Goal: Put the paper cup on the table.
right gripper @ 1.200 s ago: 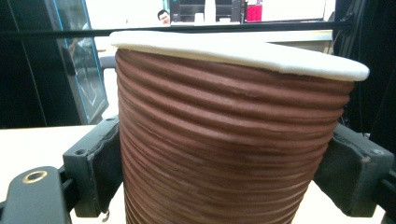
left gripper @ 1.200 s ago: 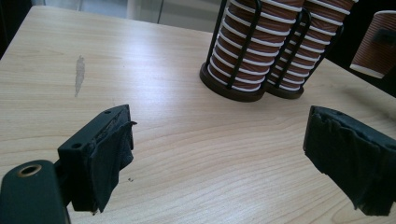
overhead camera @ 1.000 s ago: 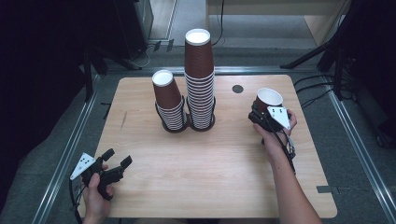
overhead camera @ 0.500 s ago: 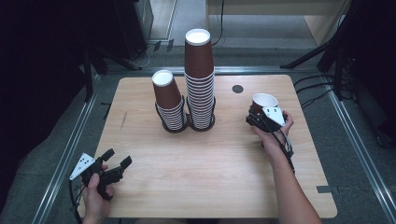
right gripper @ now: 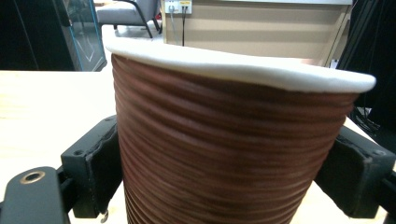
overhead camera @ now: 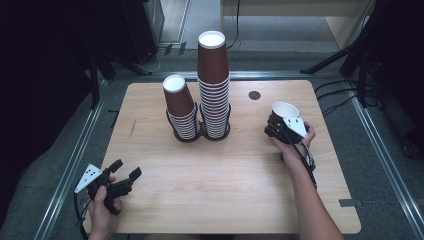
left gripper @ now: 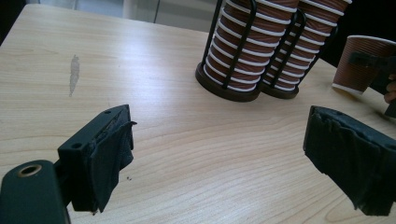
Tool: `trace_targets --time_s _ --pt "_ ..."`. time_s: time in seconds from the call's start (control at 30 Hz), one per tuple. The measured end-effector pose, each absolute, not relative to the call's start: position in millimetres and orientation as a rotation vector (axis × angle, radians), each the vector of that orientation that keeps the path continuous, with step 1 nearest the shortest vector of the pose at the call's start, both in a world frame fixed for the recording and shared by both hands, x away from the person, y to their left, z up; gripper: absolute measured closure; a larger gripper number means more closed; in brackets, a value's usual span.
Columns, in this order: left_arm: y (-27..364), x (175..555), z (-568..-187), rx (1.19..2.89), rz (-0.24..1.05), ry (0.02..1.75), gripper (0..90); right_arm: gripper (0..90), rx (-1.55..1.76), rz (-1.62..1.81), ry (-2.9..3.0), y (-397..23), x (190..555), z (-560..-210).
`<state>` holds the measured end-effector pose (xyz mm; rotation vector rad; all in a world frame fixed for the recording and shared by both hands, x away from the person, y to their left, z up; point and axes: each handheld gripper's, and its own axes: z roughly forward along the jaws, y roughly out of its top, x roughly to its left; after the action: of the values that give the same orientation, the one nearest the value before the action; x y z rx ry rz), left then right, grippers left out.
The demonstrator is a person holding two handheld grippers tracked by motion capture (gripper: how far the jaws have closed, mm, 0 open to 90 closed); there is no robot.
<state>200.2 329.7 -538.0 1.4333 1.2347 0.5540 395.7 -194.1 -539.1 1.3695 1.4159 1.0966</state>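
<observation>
Left claw (overhead camera: 126, 169) wide open, low, right claw (overhead camera: 274, 127) jaws just easing apart, forearm extended

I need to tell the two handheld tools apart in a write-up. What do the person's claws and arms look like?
Both claws, left and right, are black, each topped by a light grey three-cornered plate with small dark dots. The left claw's fingers are blocky, faced with ragged black padding and a brass-ringed hole near the base. A dark cable trails from each. The forearms are bare, with no sleeves in view.

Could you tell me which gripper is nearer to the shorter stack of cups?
Left, narrowly. The left gripper sits below-left of the shorter stack; the right gripper is off to its right.
</observation>
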Motion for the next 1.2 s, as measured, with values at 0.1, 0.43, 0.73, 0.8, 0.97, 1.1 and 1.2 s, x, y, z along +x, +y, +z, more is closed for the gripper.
trace_targets --time_s 0.1,0.43,0.73,0.8,0.97,1.1,1.2 --pt "329.8 200.3 -538.1 1.431 0.554 1.235 8.3 11.6 1.376 1.101 1.419 -194.4 392.4 -539.2" --pt "329.2 200.2 -537.5 1.43 0.553 1.233 8.3 12.0 1.383 1.134 1.435 -198.4 380.2 -542.2" --pt "327.5 200.8 -537.5 1.438 0.546 1.224 8.3 9.1 1.43 1.158 1.491 -198.7 375.6 -537.8" --pt "327.3 200.9 -537.6 1.439 0.545 1.223 8.3 5.0 1.426 1.153 1.508 -198.4 375.0 -538.5" --pt "327.2 201.2 -537.9 1.44 0.546 1.223 8.3 0.0 1.42 1.195 1.544 -197.0 371.6 -537.4" --pt "327.4 201.2 -537.9 1.44 0.546 1.223 8.3 0.0 1.431 1.194 1.556 -194.7 368.5 -536.0" --pt "327.1 201.2 -537.8 1.438 0.546 1.223 8.3 0.0 1.444 1.197 1.562 -195.7 366.1 -536.5"
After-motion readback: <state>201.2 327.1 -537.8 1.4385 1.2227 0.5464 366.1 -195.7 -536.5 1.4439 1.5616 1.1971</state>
